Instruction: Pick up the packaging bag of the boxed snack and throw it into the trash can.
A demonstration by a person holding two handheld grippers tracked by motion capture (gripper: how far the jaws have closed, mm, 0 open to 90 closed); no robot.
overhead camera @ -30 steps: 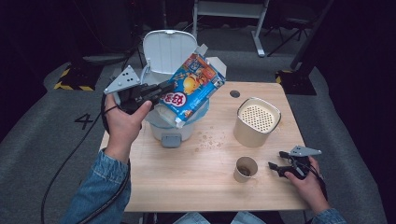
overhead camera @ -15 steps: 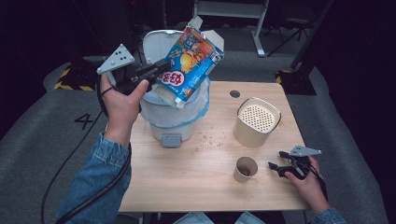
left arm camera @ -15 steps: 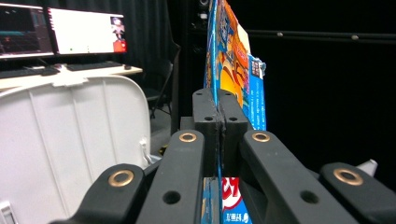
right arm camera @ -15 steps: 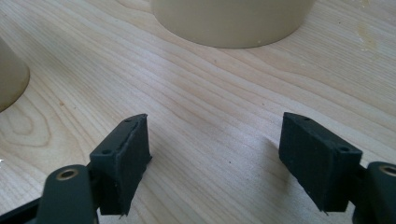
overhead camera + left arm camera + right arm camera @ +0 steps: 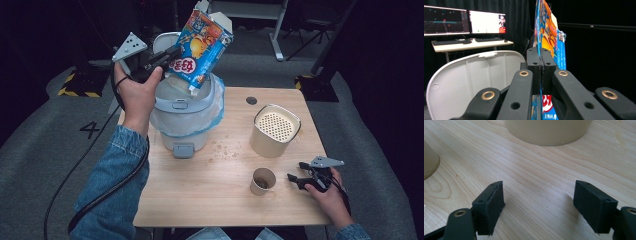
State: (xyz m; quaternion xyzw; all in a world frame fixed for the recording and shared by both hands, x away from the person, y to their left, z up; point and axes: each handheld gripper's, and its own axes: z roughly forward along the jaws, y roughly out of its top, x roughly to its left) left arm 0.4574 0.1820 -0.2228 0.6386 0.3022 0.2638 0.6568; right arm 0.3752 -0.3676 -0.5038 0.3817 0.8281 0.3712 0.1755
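Observation:
My left gripper (image 5: 172, 55) is shut on the edge of a colourful blue and orange snack box (image 5: 202, 42), held tilted above a white bin (image 5: 185, 107) lined with a clear plastic bag. The bin's lid (image 5: 162, 40) stands open behind it. In the left gripper view the jaws (image 5: 541, 58) pinch the thin box (image 5: 547, 32) edge-on, with the white lid (image 5: 469, 75) to the left. At the table's front right my right gripper (image 5: 292, 178) rests open and holds nothing. Its jaws (image 5: 539, 205) stand wide apart over bare wood.
A beige canister (image 5: 276, 131) with a perforated top stands right of the bin. A paper cup (image 5: 262, 181) sits just left of the right gripper. Crumbs (image 5: 222, 148) lie on the wooden table (image 5: 200, 205). Monitors (image 5: 464, 22) glow on a desk behind.
My left hand has lifted the box up and away from me, and the box now stands steeper over the bin. The right gripper has not moved.

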